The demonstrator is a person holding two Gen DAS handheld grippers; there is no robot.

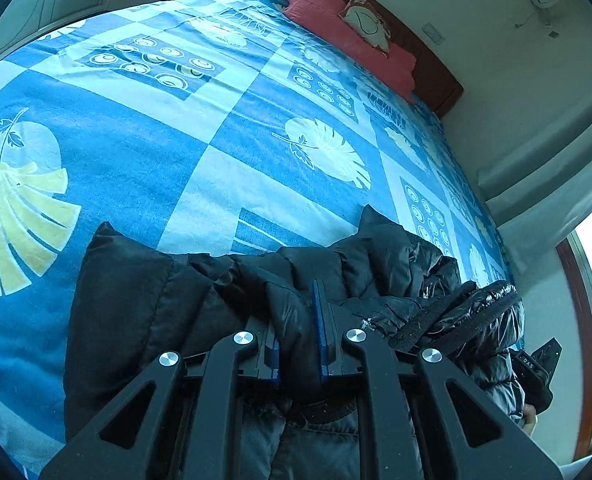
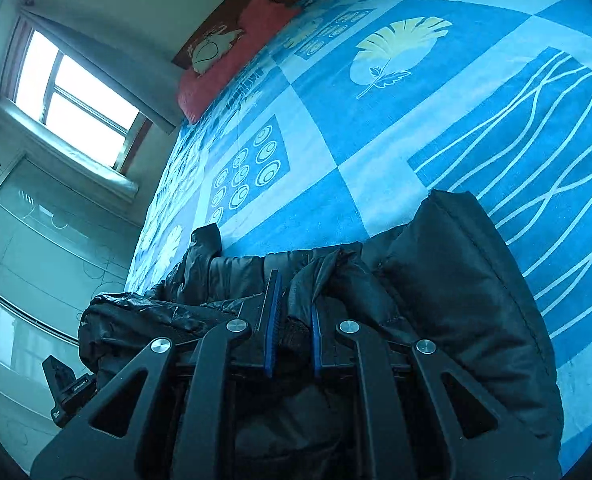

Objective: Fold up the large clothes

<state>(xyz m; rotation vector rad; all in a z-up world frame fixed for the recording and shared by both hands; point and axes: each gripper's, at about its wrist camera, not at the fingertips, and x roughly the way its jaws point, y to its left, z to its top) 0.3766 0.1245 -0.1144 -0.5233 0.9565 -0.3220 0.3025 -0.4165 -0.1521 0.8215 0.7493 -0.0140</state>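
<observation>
Both claws are clamped on the black puffer jacket [image 1: 143, 300]: the left claw [image 1: 299, 332] and right claw [image 2: 293, 320] each pinch a fabric edge, holding it over the blue-sheeted bed [image 1: 167, 128], likely to spread it flat for folding.

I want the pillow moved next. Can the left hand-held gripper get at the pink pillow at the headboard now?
Probably not: the left hand-held gripper is shut on the black puffer jacket, and the pink pillow lies far across the blue patterned bedspread.

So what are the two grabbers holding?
Both hold the black jacket. The left gripper and right gripper each pinch a bunched fold of its fabric.
</observation>
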